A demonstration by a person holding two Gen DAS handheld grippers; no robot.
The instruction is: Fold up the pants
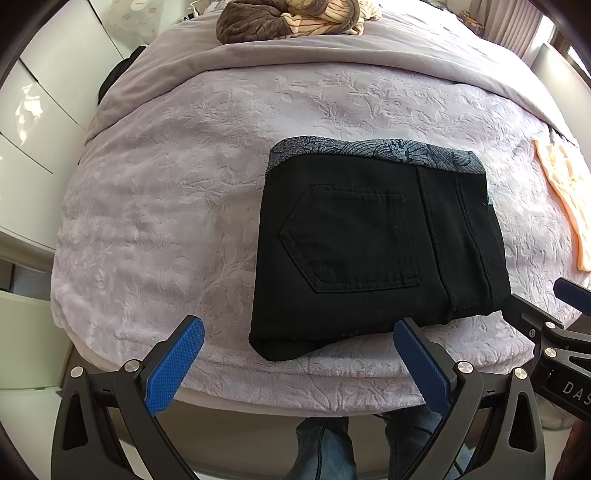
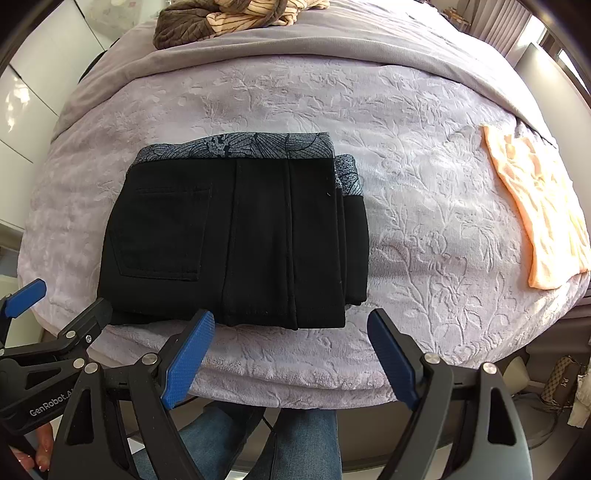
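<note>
Black pants (image 1: 373, 243) lie folded into a compact rectangle on the lilac bedspread (image 1: 184, 184), back pocket up, with a grey leaf-print lining along the far edge. In the right wrist view the same pants (image 2: 236, 236) sit left of centre. My left gripper (image 1: 299, 336) hovers open above the bed's near edge, its blue pads (image 1: 173, 365) apart, just short of the pants' near-left corner. My right gripper (image 2: 291, 328) is also open, near the pants' near-right corner, with nothing between its fingers. Each gripper shows at the edge of the other's view.
A peach garment (image 2: 539, 206) lies flat at the bed's right side. A brown and striped bundle of clothes (image 1: 288, 18) sits at the far end. White cabinets (image 1: 37, 110) stand to the left. A person's jeans-clad legs (image 2: 236, 443) are below the bed's near edge.
</note>
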